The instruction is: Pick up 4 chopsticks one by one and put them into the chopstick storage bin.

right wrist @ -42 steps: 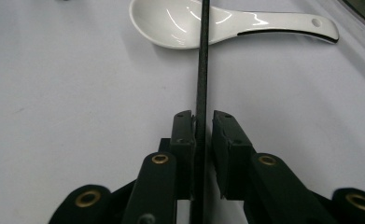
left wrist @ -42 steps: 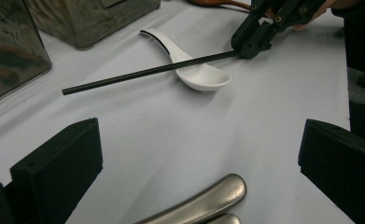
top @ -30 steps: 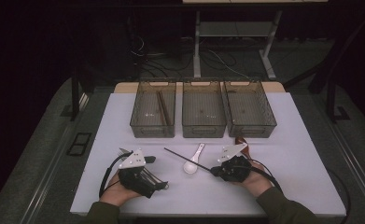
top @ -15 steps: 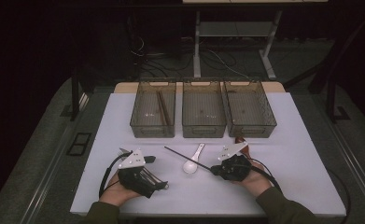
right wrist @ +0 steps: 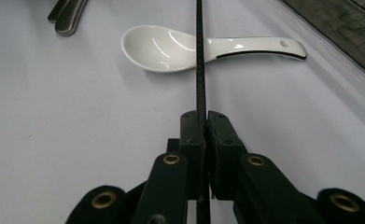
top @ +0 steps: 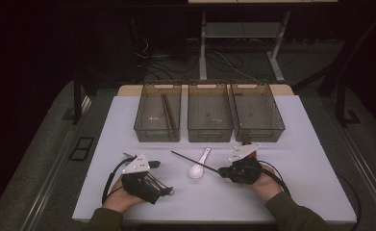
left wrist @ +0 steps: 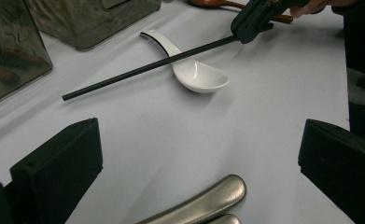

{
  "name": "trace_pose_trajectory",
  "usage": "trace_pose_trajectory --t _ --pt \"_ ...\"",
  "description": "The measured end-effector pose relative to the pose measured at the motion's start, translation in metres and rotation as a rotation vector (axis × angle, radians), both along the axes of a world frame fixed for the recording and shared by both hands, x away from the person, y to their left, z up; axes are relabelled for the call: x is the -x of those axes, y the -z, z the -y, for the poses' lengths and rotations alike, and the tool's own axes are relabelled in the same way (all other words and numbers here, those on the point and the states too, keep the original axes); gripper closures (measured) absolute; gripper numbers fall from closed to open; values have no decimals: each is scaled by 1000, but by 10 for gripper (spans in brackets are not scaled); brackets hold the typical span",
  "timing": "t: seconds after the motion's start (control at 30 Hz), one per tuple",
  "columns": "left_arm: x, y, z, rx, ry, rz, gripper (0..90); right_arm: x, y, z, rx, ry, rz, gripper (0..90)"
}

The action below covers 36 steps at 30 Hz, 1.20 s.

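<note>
At a white table (top: pixel 315 159), the right gripper (top: pixel 222 172) has its jaws pinched tight on one end of a thin black chopstick (top: pixel 195 161), which reaches out over the white ceramic spoon (top: pixel 198 166) lying in front of three clear bins (top: pixel 209 132). The left gripper (left wrist: pixel 199 154) rests near the table's front edge with its jaws spread wide and holding nothing, metal cutlery handles (left wrist: pixel 203 201) just below them. The chopstick looks light, rigid and slick, so a pinch near its end may let it swing or twist; a hold closer to its middle would likely steady it. The spoon appears glossy and breakable, best taken by its handle. Whether the chopstick's far tip touches the table is hard to tell. The metal pieces are cut off by the frame, and the brown sticks (top: pixel 168 111) in the left bin are dim.
</note>
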<state>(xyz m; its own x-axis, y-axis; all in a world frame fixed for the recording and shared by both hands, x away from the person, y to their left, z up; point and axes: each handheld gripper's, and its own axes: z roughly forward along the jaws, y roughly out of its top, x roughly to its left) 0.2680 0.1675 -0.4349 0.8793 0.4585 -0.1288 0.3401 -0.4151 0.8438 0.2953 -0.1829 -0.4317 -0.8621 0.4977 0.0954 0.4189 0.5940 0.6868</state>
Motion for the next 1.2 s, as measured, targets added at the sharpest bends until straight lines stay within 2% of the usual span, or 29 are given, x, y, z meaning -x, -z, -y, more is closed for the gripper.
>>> trace_pose_trajectory --t 0.27,1.2 --pt "0 0 0 2 -1 0 0 -1 -6 3 -56 11 2 856" --pt "-1 0 -1 -1 -5 0 0 -6 -31 8 -183 46 56 856"
